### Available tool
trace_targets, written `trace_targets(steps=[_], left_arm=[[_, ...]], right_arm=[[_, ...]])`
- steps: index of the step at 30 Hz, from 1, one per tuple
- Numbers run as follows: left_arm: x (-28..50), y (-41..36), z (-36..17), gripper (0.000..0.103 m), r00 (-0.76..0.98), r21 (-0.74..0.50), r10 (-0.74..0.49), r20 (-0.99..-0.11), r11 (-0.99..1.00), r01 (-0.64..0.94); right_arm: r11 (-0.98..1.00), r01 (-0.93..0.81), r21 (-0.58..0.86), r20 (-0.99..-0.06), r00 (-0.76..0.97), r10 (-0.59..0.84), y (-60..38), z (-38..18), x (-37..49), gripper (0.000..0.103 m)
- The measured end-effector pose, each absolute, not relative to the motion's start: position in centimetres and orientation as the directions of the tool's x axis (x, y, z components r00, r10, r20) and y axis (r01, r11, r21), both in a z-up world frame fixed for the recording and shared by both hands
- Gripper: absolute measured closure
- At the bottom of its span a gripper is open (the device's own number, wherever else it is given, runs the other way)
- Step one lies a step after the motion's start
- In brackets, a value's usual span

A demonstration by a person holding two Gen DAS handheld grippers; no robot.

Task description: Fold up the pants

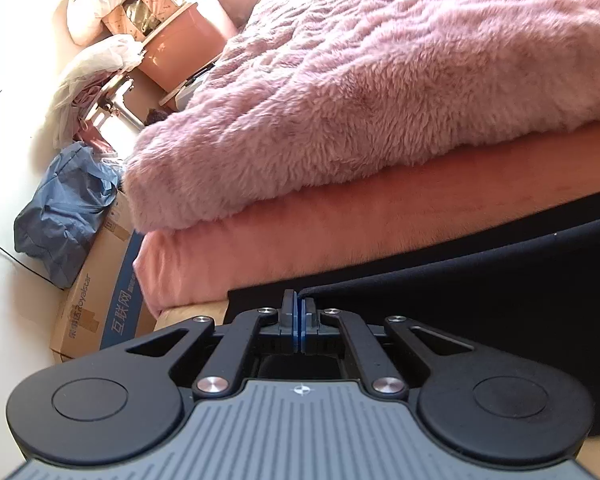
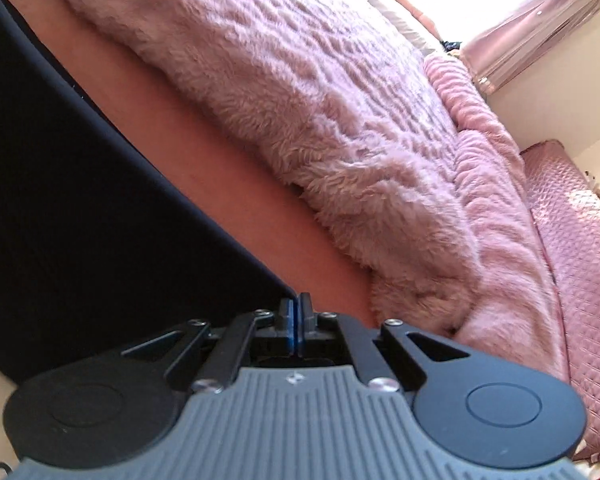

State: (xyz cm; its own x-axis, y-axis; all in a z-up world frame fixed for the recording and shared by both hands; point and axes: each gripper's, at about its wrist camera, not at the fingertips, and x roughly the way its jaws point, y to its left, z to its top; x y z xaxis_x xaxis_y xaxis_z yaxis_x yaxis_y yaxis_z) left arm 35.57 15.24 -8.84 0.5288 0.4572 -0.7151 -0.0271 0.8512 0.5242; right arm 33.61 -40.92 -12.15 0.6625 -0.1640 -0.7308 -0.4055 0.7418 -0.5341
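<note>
Left wrist view alone shows cardboard box [image 1: 96, 304], both grippers [image 1: 299, 312] [image 2: 296, 312] clamped on pants [image 1: 480, 280] [image 2: 80, 200]

A pink-sheeted bed [image 1: 340, 236] carries dark pants [image 1: 500, 264] beside a fluffy pink blanket [image 1: 380, 80].

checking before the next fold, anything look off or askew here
Nothing stands out. Both grippers, left and right, have jaws shut on corners of the dark navy pants, beside the fluffy pink blanket.
</note>
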Motion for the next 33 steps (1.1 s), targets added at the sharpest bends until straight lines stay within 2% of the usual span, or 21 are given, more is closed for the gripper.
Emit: trace_targets(steps=[5,13,14,15,16,17,19,20,21,23,27,30,31,33], left_arm=[[37.3,14.9,-11.0,0.102,0.532,0.518,0.450,-0.717,0.855,-0.026],[38.6,15.1,-12.6,0.101,0.522,0.486,0.447,-0.727,0.871,-0.069],[38.7,15.3,-12.8,0.098,0.517,0.473,0.443,-0.732,0.877,-0.081],[38.8,15.4,-12.9,0.089,0.519,0.457,0.435,-0.736,0.884,-0.093],[38.8,15.6,-12.8,0.086,0.523,0.442,0.428,-0.737,0.891,-0.106],[38.8,15.7,-12.6,0.080,0.528,0.434,0.431,-0.732,0.892,-0.127],[38.3,16.0,-11.8,0.071,0.556,0.403,0.422,-0.717,0.900,-0.163],[37.9,16.1,-11.2,0.064,0.575,0.391,0.416,-0.705,0.904,-0.176],[37.4,16.0,-10.6,0.061,0.592,0.387,0.415,-0.691,0.904,-0.183],[36.3,15.5,-9.2,0.061,0.627,0.366,0.387,-0.676,0.915,-0.169],[32.9,14.5,-6.6,0.061,0.655,0.185,0.224,-0.721,0.974,-0.130],[30.2,13.1,-6.3,0.061,0.666,0.016,0.085,-0.741,0.994,-0.109],[29.6,12.3,-6.7,0.061,0.658,-0.006,0.064,-0.750,0.995,-0.102],[28.8,10.7,-7.6,0.071,0.645,0.003,0.049,-0.763,0.997,-0.072]], right_arm=[[0.756,-0.417,-0.505,-0.768,0.617,-0.172,-41.0,-15.6,36.5,0.103],[0.796,-0.377,-0.474,-0.780,0.599,-0.181,-41.3,-17.0,37.5,0.103],[0.807,-0.363,-0.467,-0.782,0.596,-0.184,-41.3,-17.2,37.7,0.103],[0.816,-0.350,-0.460,-0.785,0.590,-0.189,-41.4,-17.4,37.9,0.103],[0.821,-0.342,-0.457,-0.786,0.587,-0.193,-41.3,-17.5,37.9,0.101],[0.820,-0.337,-0.463,-0.782,0.592,-0.198,-41.2,-17.6,38.0,0.096],[0.811,-0.325,-0.487,-0.768,0.601,-0.220,-40.9,-17.6,37.7,0.060],[0.806,-0.310,-0.504,-0.752,0.616,-0.234,-40.8,-17.4,37.4,0.051],[0.803,-0.281,-0.526,-0.727,0.639,-0.252,-40.8,-17.0,37.0,0.042],[0.826,-0.223,-0.517,-0.703,0.661,-0.262,-41.2,-15.9,36.2,0.042],[0.934,-0.052,-0.354,-0.707,0.669,-0.230,-43.5,-12.8,33.2,0.043],[0.982,0.156,-0.104,-0.714,0.676,-0.183,-46.8,-11.5,29.0,0.043],[0.972,0.236,0.003,-0.717,0.678,-0.163,-48.2,-11.4,27.4,0.043],[0.907,0.370,0.199,-0.725,0.678,-0.118,-50.9,-12.2,24.6,0.043]])
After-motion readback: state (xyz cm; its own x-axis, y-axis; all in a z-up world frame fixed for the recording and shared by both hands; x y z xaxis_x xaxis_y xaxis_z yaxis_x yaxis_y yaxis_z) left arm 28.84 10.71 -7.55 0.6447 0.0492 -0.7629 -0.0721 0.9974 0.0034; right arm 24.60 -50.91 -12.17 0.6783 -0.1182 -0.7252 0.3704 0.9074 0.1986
